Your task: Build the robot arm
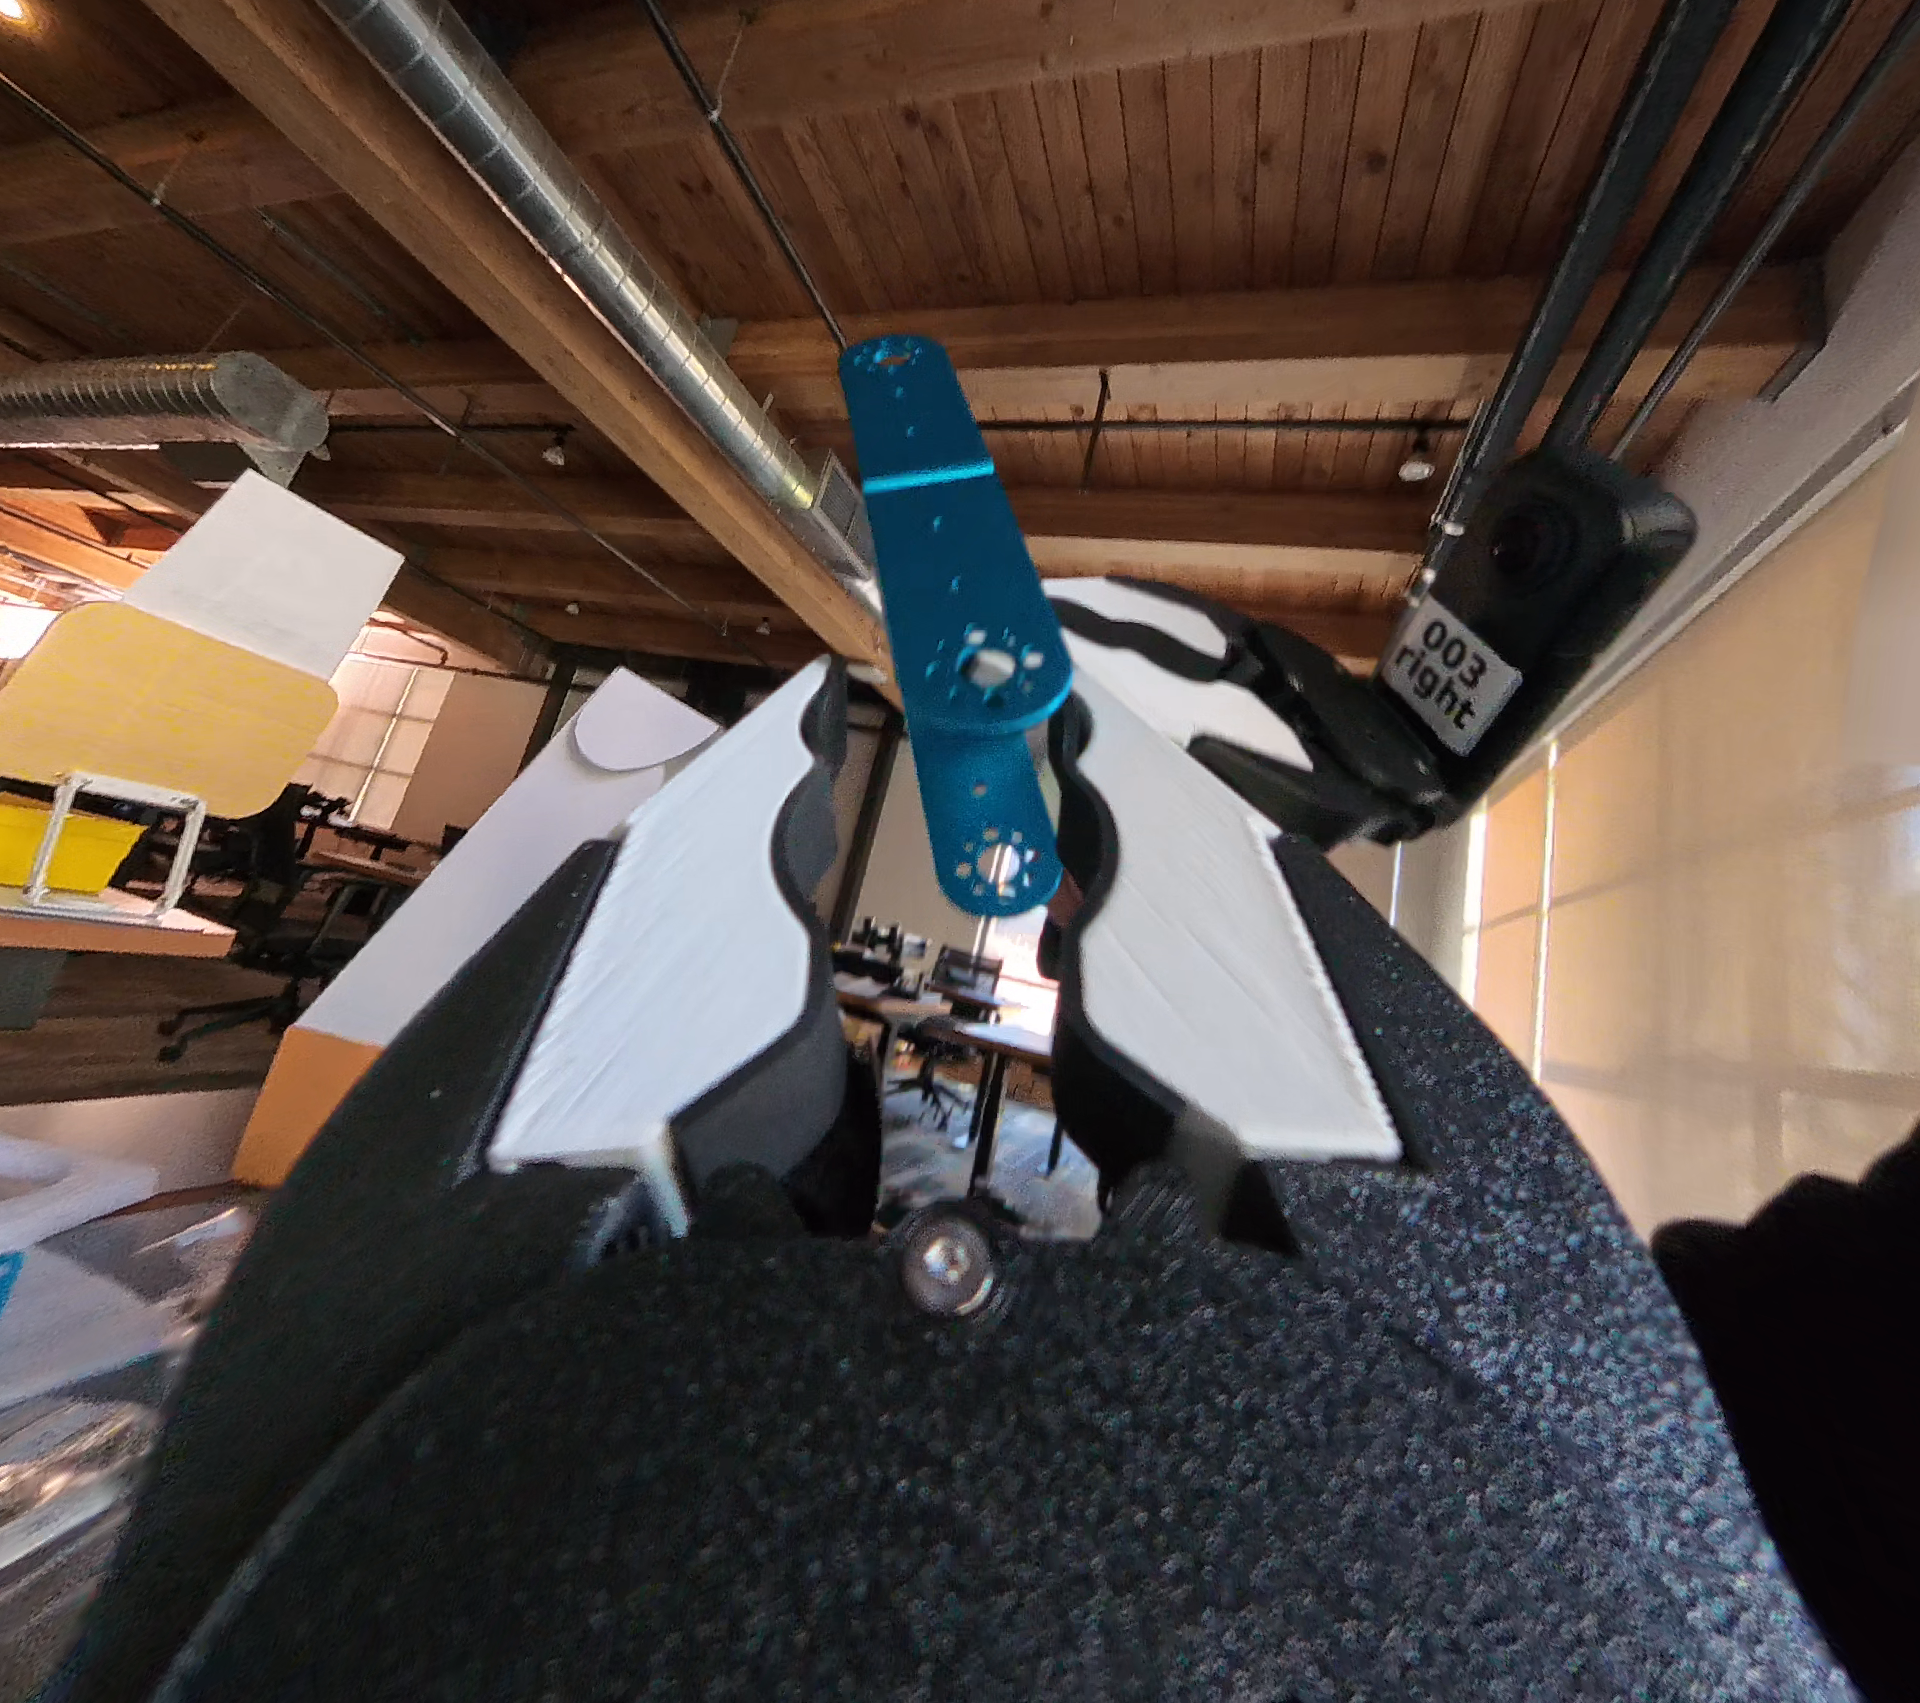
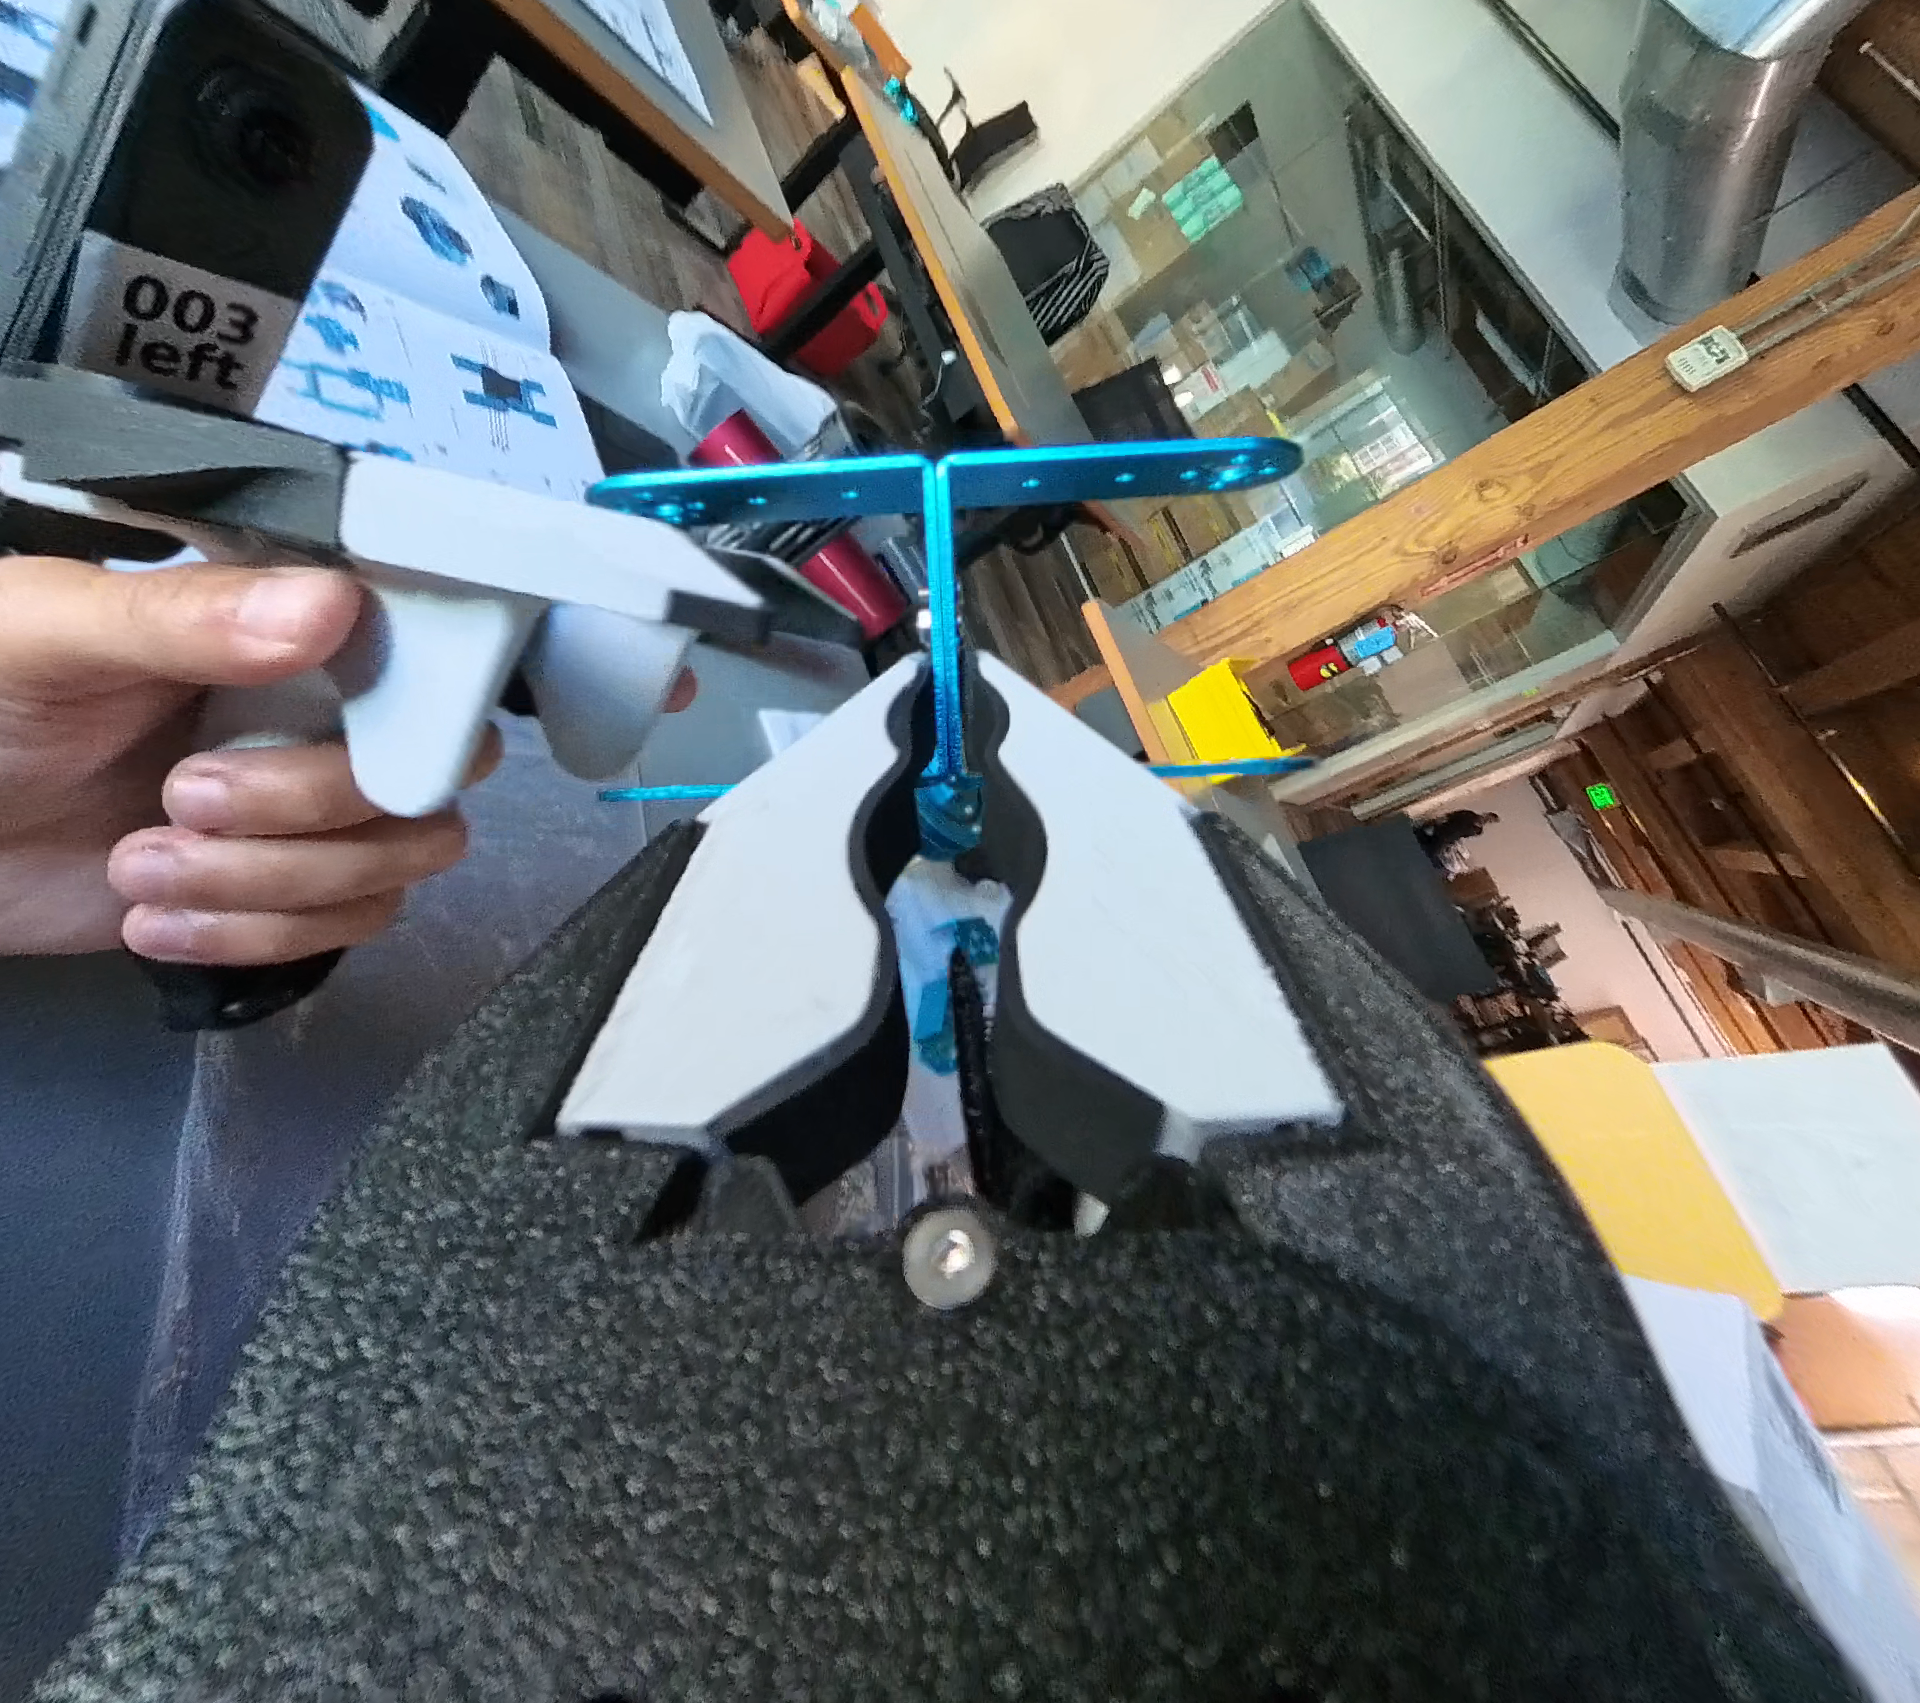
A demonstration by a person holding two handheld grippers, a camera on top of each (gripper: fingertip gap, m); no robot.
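The blue metal piece (image 2: 1122, 474) is held up in the air. It is squeezed tight by the right tool (image 2: 951, 687). The left tool (image 1: 945, 718) is held by a hand (image 2: 208, 739), with its fingers spread apart, just beside the piece.

Held aloft between two grippers: metal bracket (image 2: 940, 604), pinched at its upright web by right gripper (image 2: 951, 718), crosspiece spread left and right above fingertips. Left gripper (image 2: 665, 614) just beside, left of bracket, its tip under the crosspiece's left arm, gripped by a hand (image 2: 177, 749). Behind, paper sheet (image 2: 436, 334); farther back, desks (image 2: 935, 219).
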